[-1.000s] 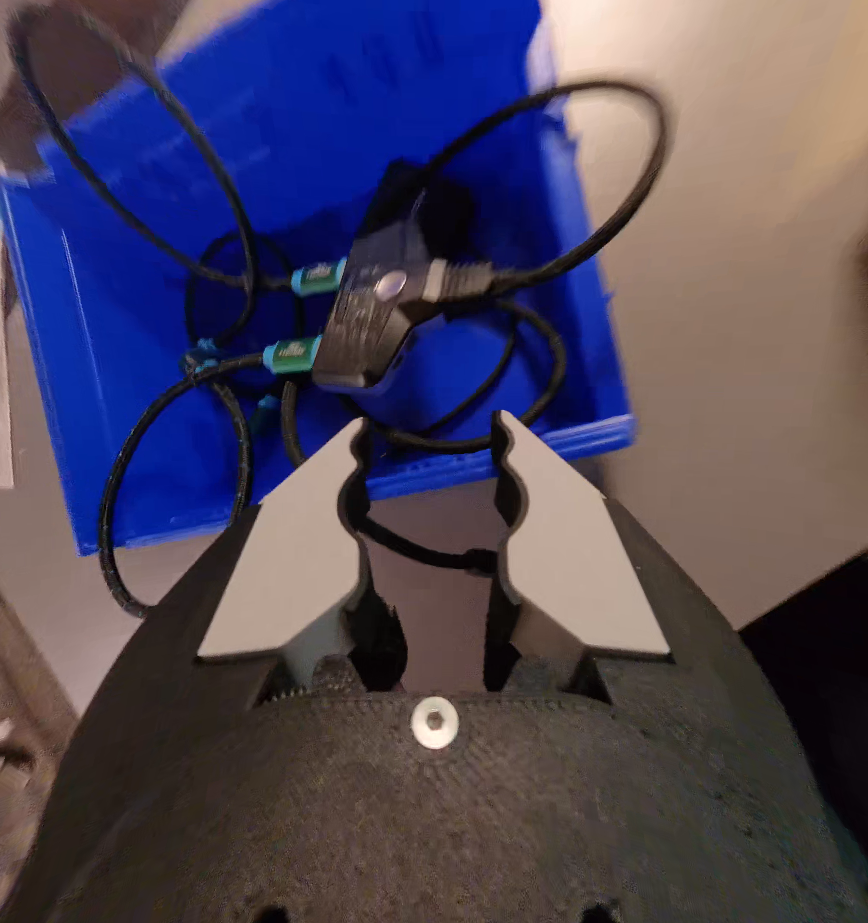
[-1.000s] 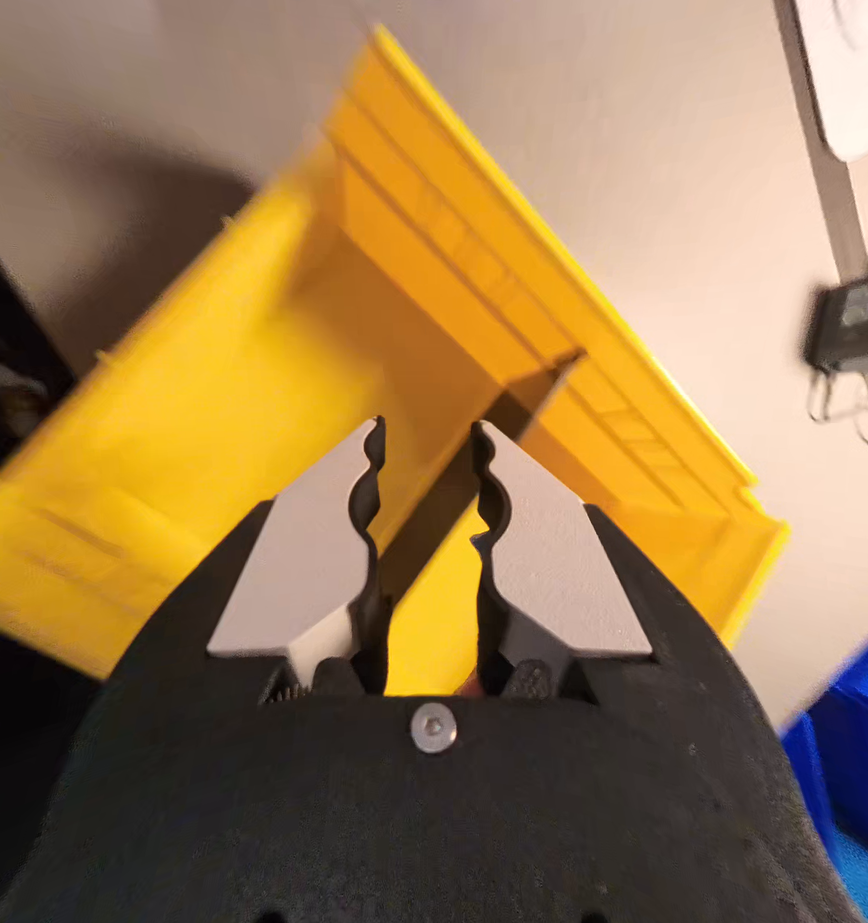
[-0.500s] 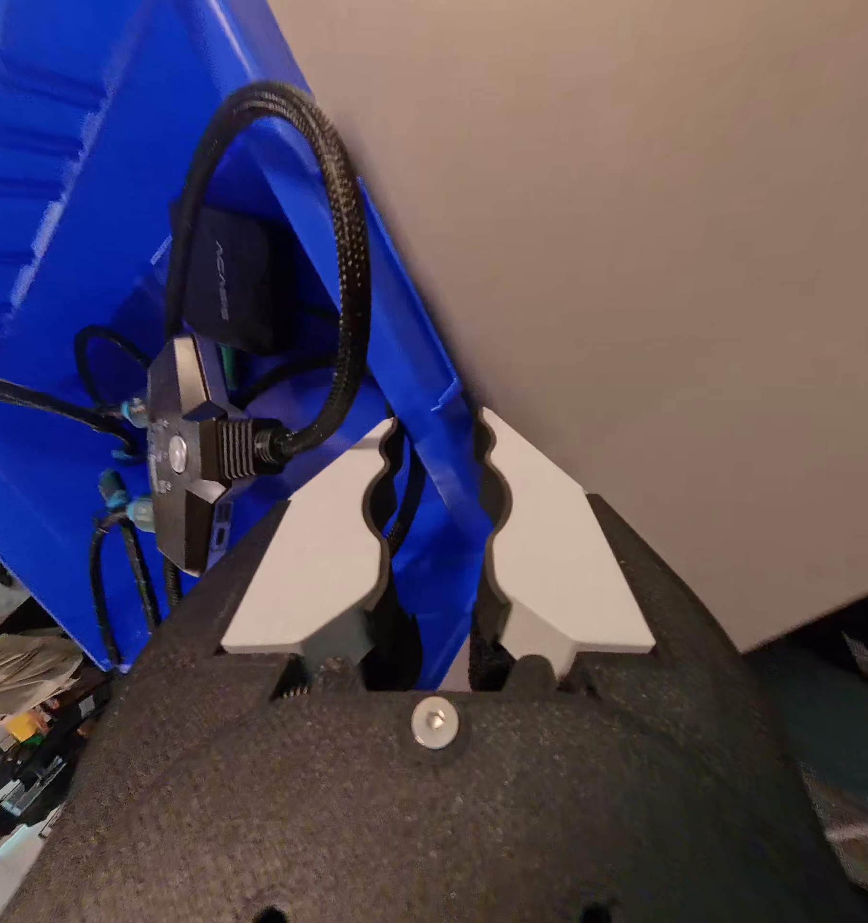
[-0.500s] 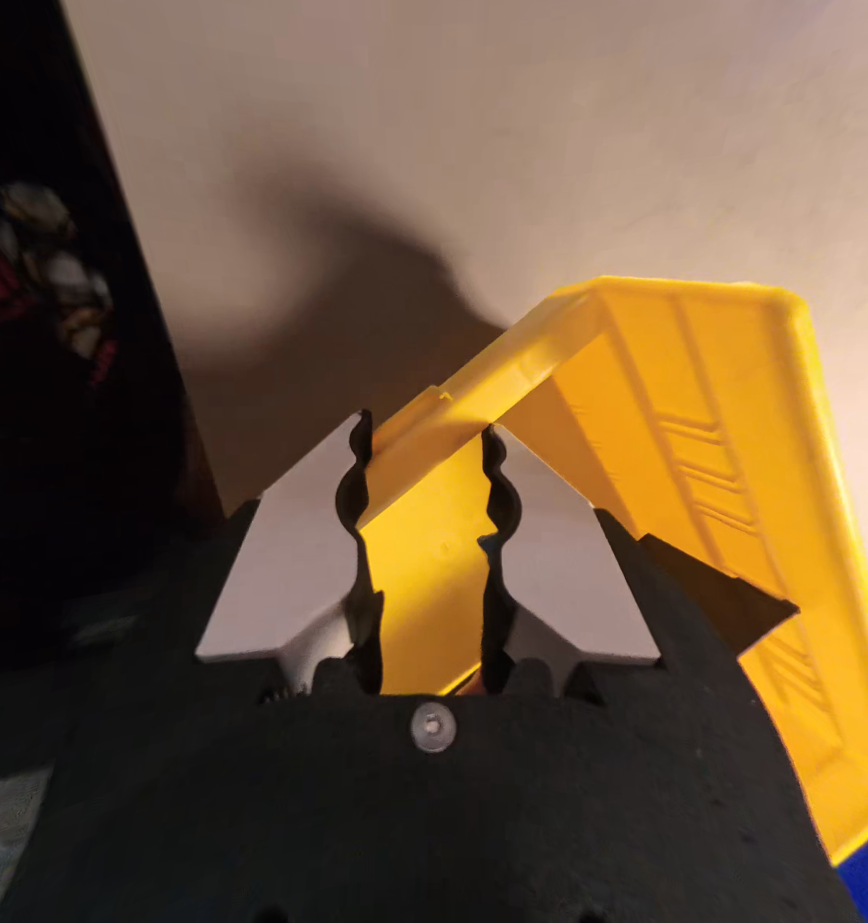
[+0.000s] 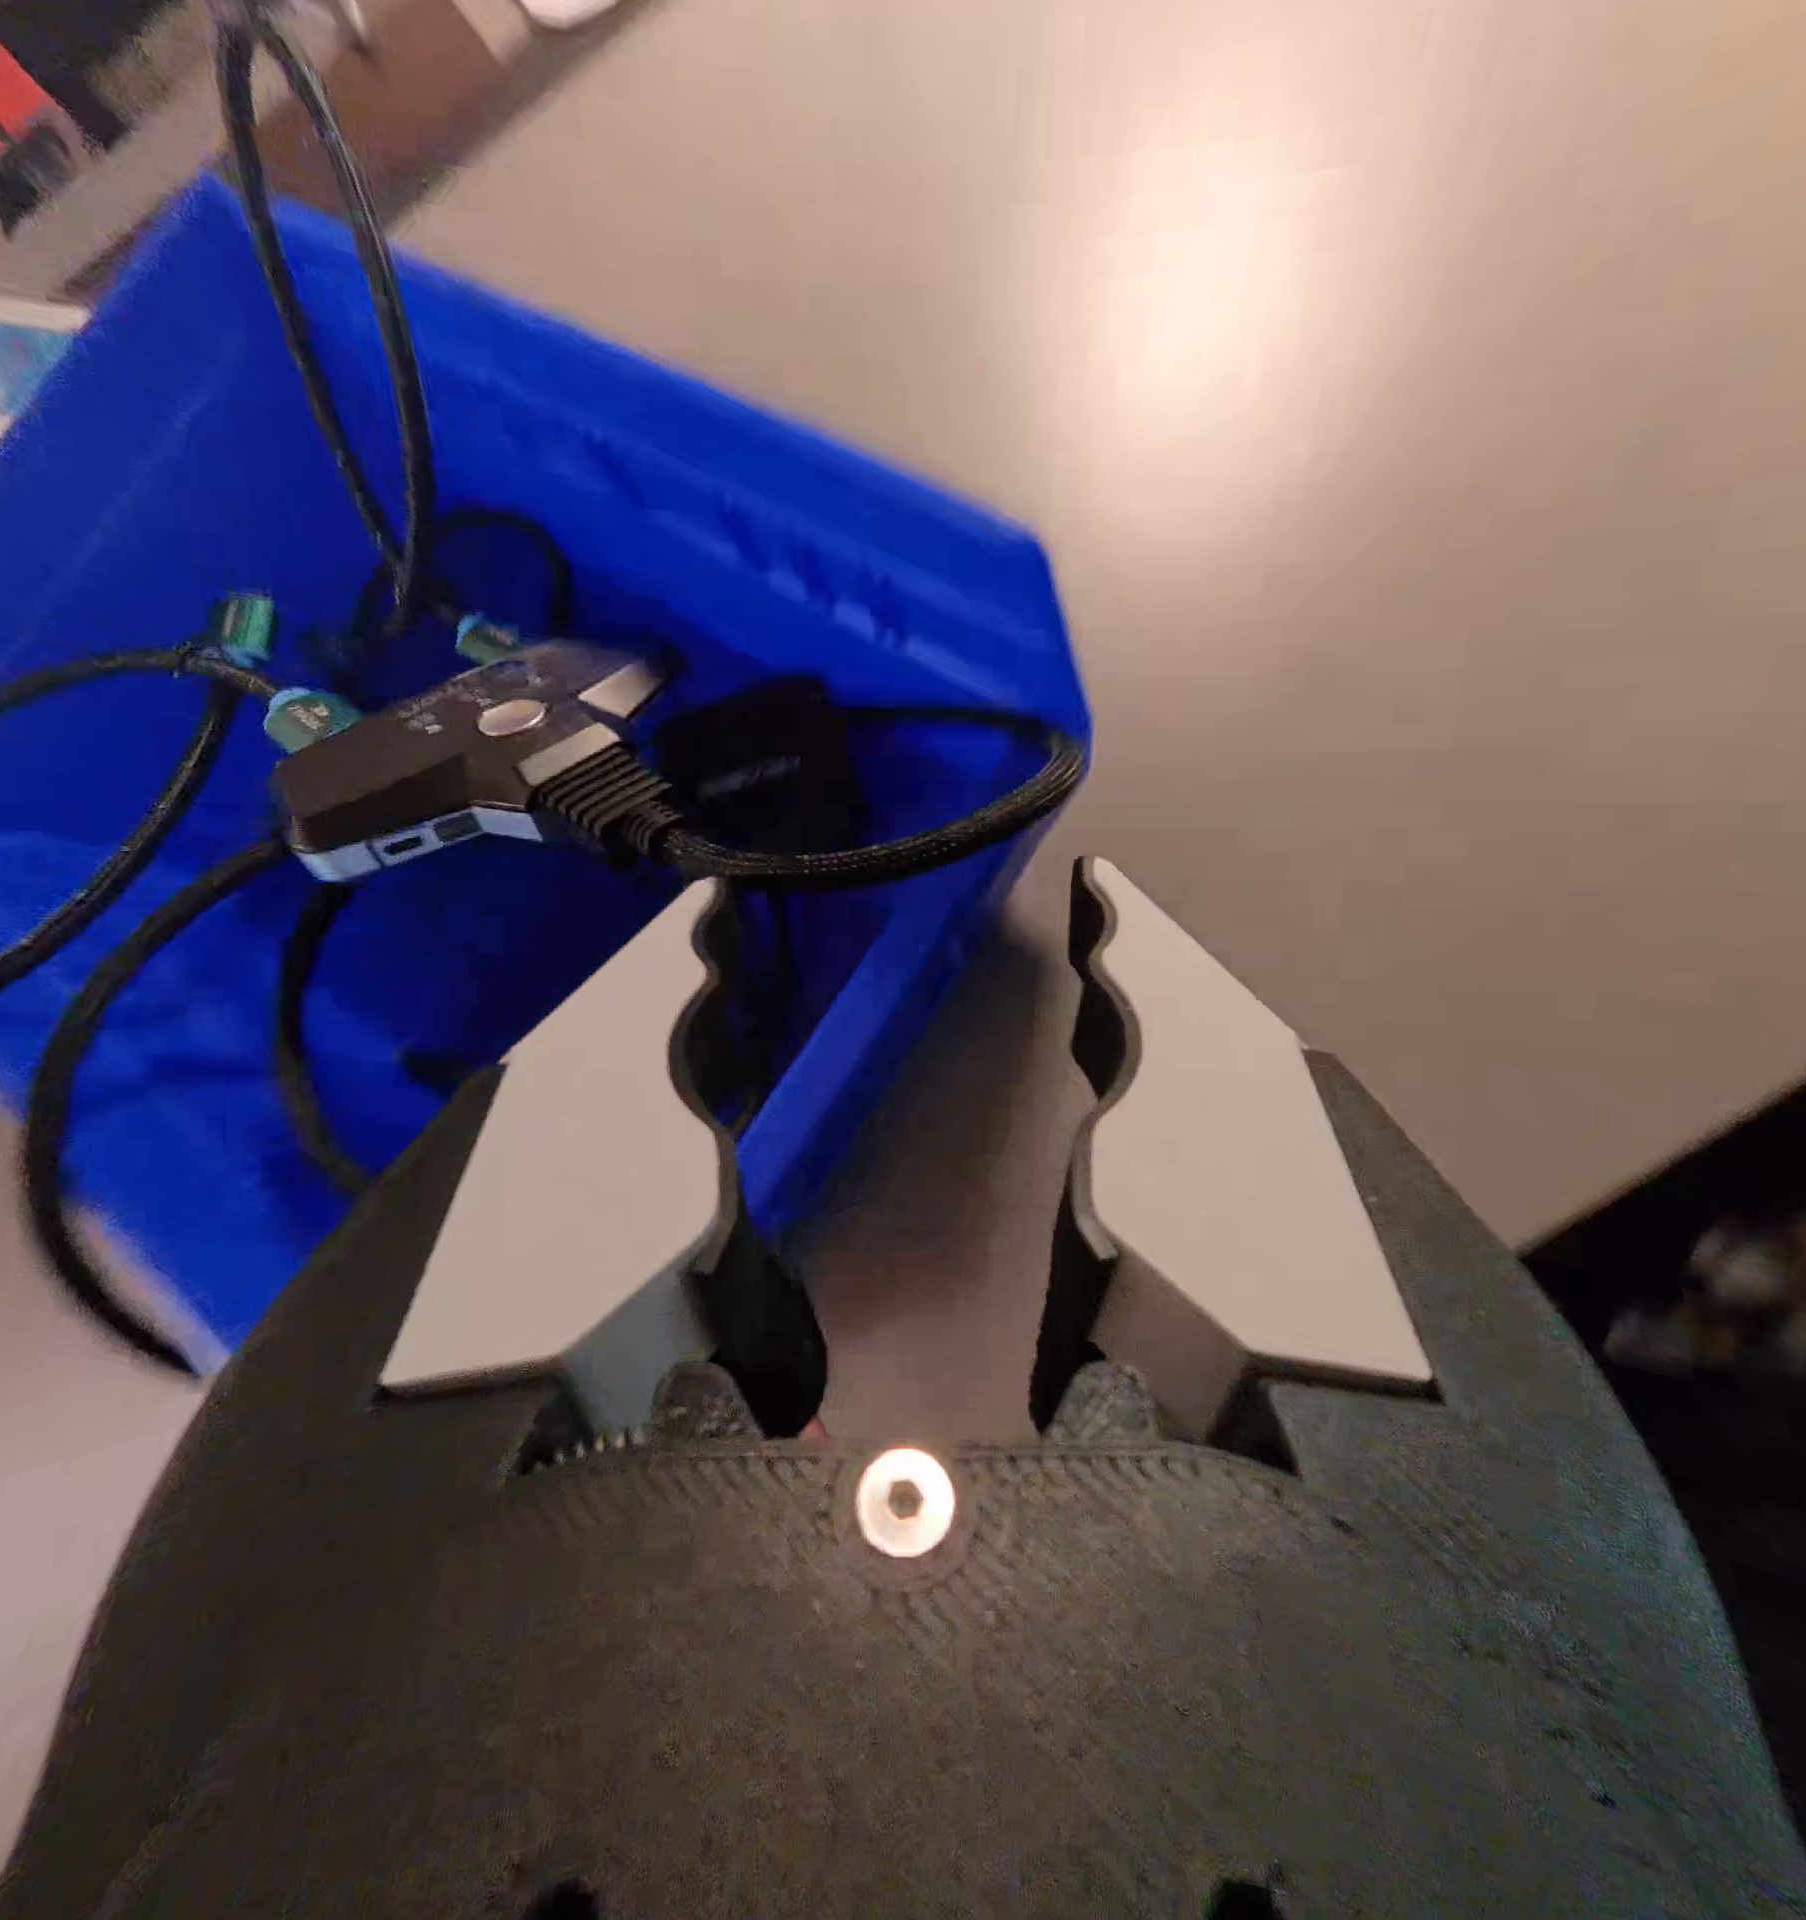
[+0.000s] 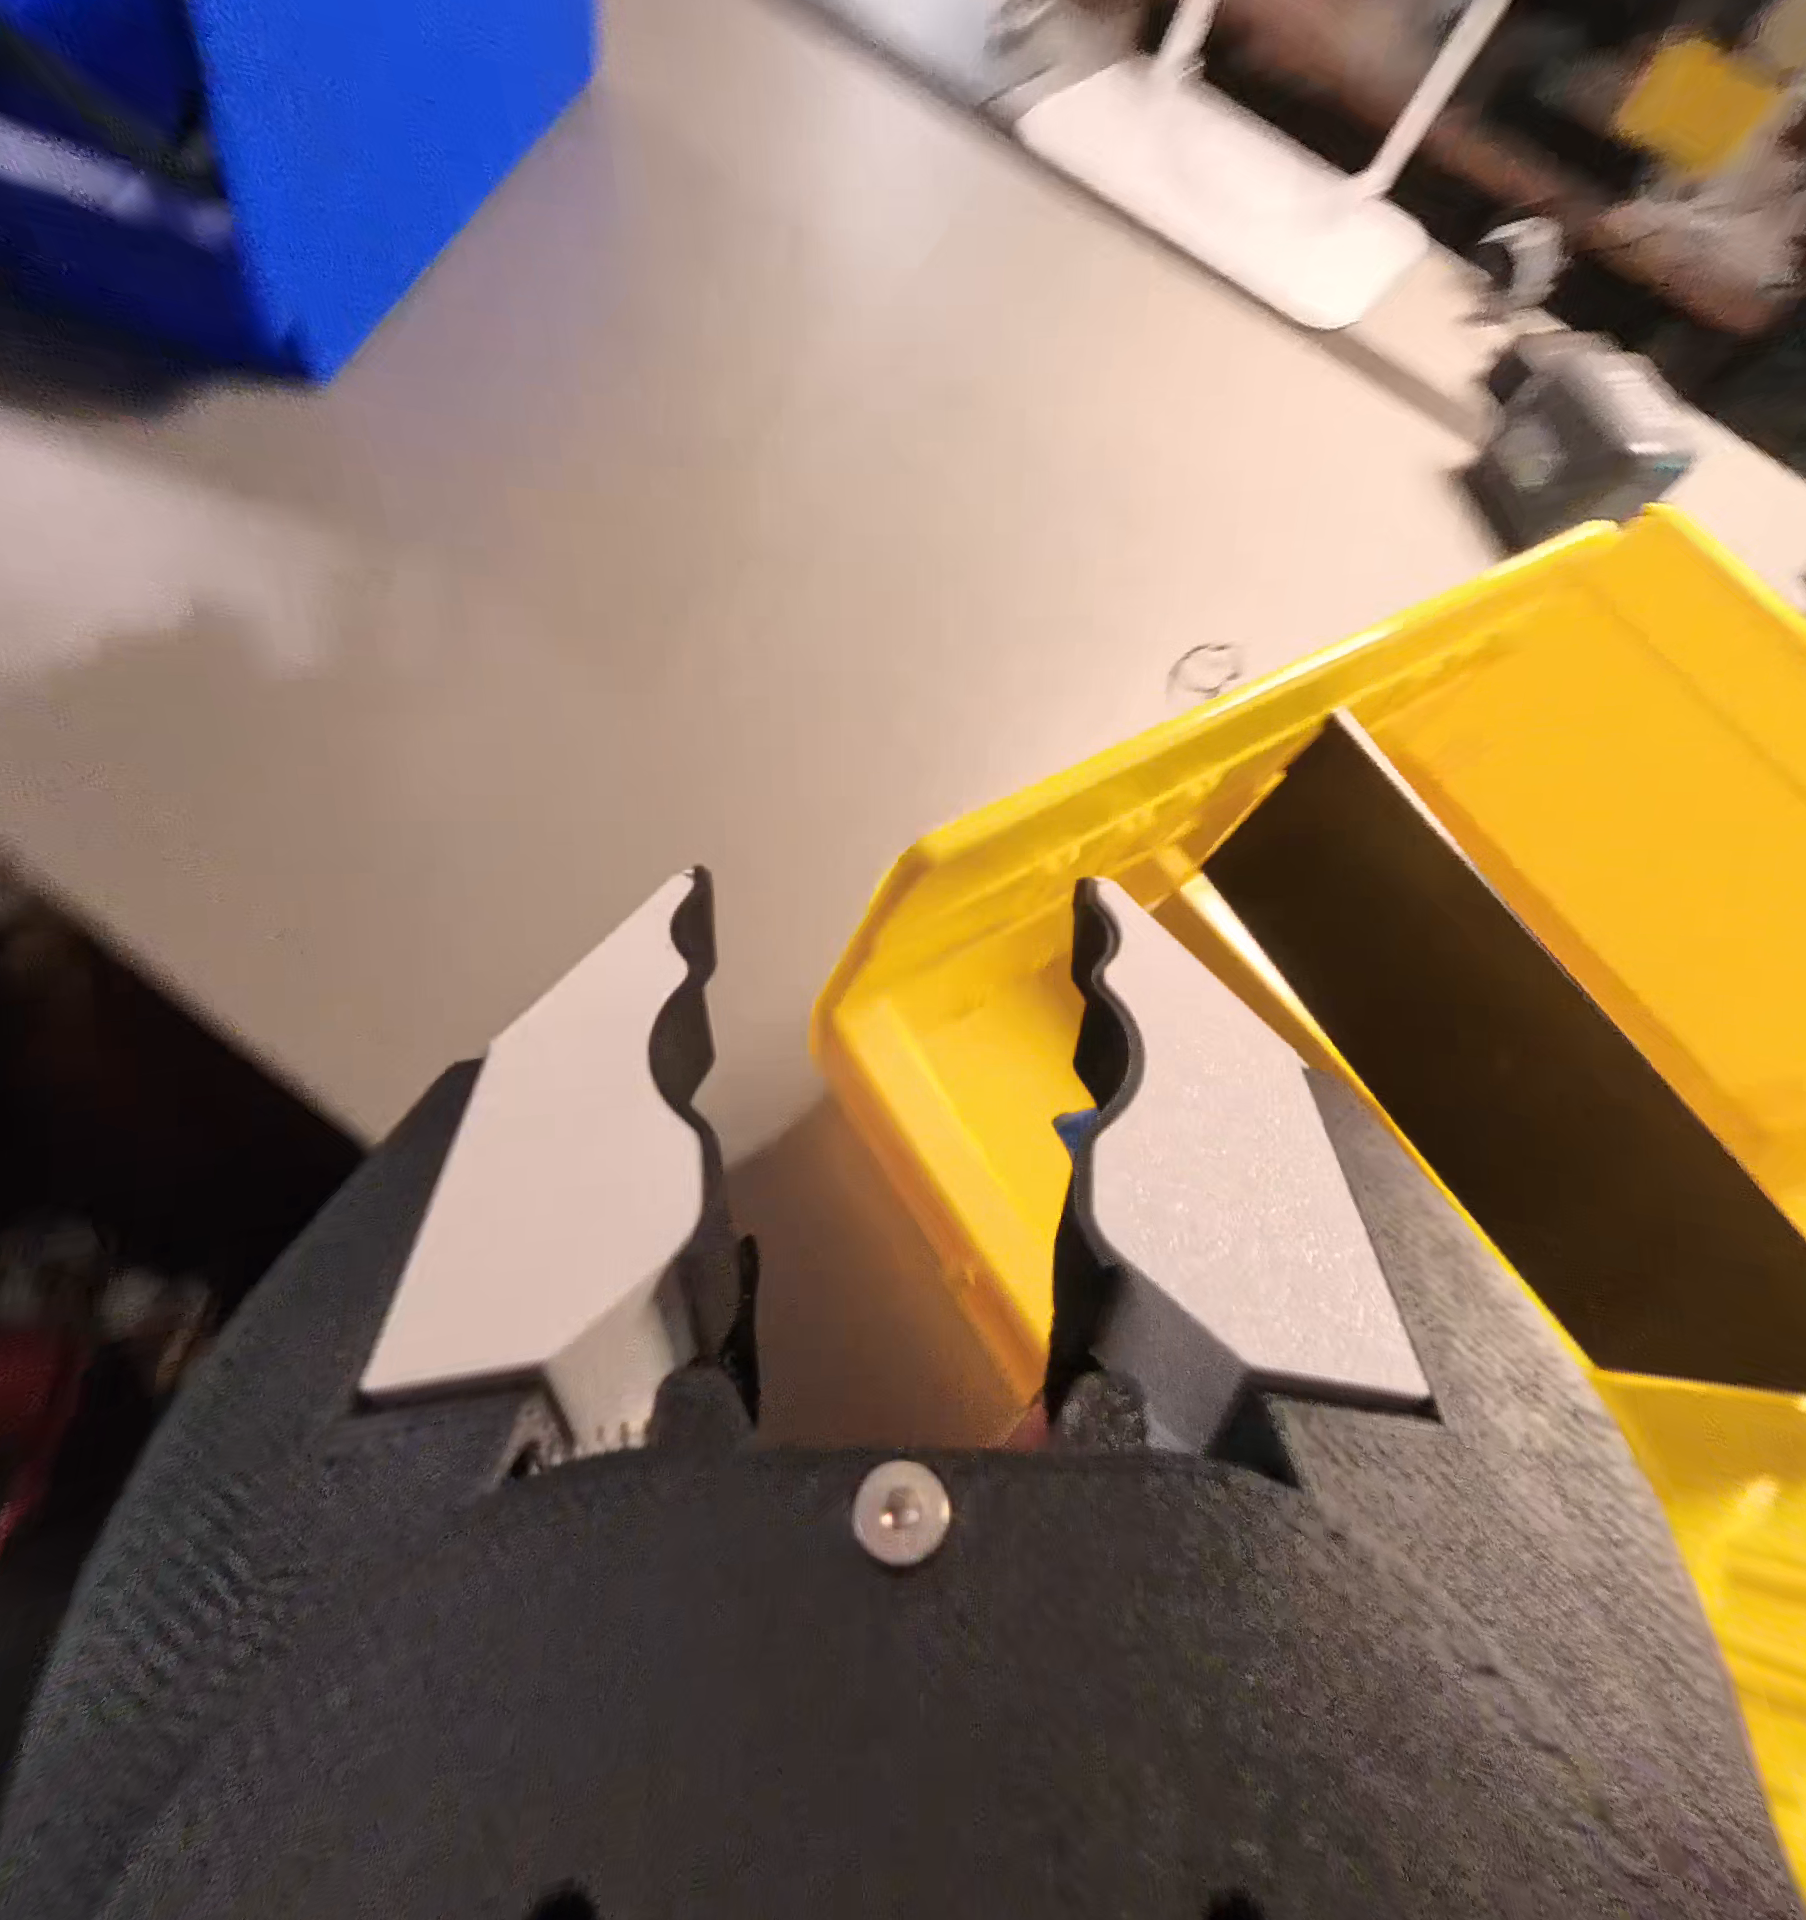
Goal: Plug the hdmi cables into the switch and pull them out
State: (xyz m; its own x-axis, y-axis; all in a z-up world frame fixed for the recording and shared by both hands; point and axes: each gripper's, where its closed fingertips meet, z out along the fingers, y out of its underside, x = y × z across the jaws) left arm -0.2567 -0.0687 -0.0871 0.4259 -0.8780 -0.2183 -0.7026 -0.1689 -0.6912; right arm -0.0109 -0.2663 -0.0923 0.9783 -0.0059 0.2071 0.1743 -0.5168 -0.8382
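A black HDMI switch (image 5: 442,764) lies inside a blue bin (image 5: 795,582), with black braided cables (image 5: 847,857) and teal-ended plugs (image 5: 296,719) attached on its left side. A thick braided cable leaves its right end and loops over the bin's rim. My left gripper (image 5: 894,883) is open and empty, hovering just off the bin's near right corner. My right gripper (image 6: 894,888) is open and empty over the near corner of a yellow bin (image 6: 1605,831); the bin's wall passes between its fingers without being gripped.
The bins stand on a beige table (image 5: 1346,416). The blue bin also shows at the top left of the right wrist view (image 6: 359,156). A white device (image 6: 1252,208) and dark gadgets (image 6: 1574,436) lie along the far table edge. The table edge drops to dark floor (image 5: 1709,1299).
Both grippers have opened wider and both views have swung. The left view now looks across the blue bin's corner at the switch. The right gripper has shifted off the yellow bin's rim.
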